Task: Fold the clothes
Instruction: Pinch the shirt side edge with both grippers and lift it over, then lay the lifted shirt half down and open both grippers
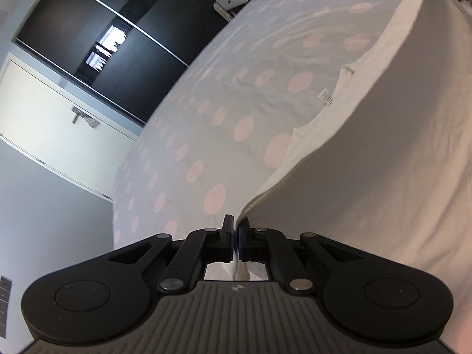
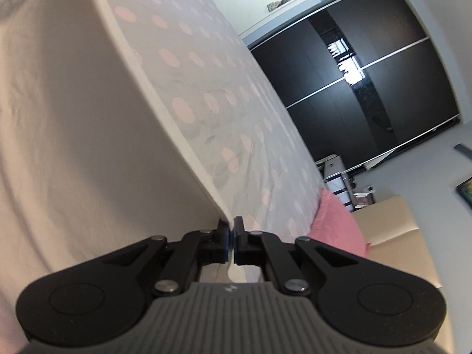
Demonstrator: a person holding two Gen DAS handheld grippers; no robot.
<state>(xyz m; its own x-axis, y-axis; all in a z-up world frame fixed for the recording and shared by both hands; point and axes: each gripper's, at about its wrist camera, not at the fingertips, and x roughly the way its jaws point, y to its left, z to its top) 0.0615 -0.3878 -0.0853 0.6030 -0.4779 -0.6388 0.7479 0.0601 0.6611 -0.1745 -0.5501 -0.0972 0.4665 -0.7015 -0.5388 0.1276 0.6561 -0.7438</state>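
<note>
**Both tongs clamped on cream garment, cloth lifted above bed**

Left tongs: jaws closed tight on an edge of the cream garment. A strip of fabric passes between the pads and shows again below them, inside the linkage. From the grip point the cloth rises in a broad, taut sheet that fills the right part of the left wrist view. A neckline curve and a small white label are visible on the garment's free edge, so this side looks like the collar end.

Right tongs: jaws likewise closed on the garment's hem edge, with a bit of cloth visible under the pads. Here the sheet spreads to the left and fills that part of the right wrist view; mild creases run across it.

Garment position: held up off the bed, stretched between the two grip points, over the grey sheet with pink dots. Whether its far end touches the sheet cannot be told.

Surroundings: pink pillow at one end of the bed, near the right tongs. Dark sliding wardrobe beyond the bed's far edge, with a bright reflection on its doors. Cardboard box just beside the pillow. White door in the left view.
</note>
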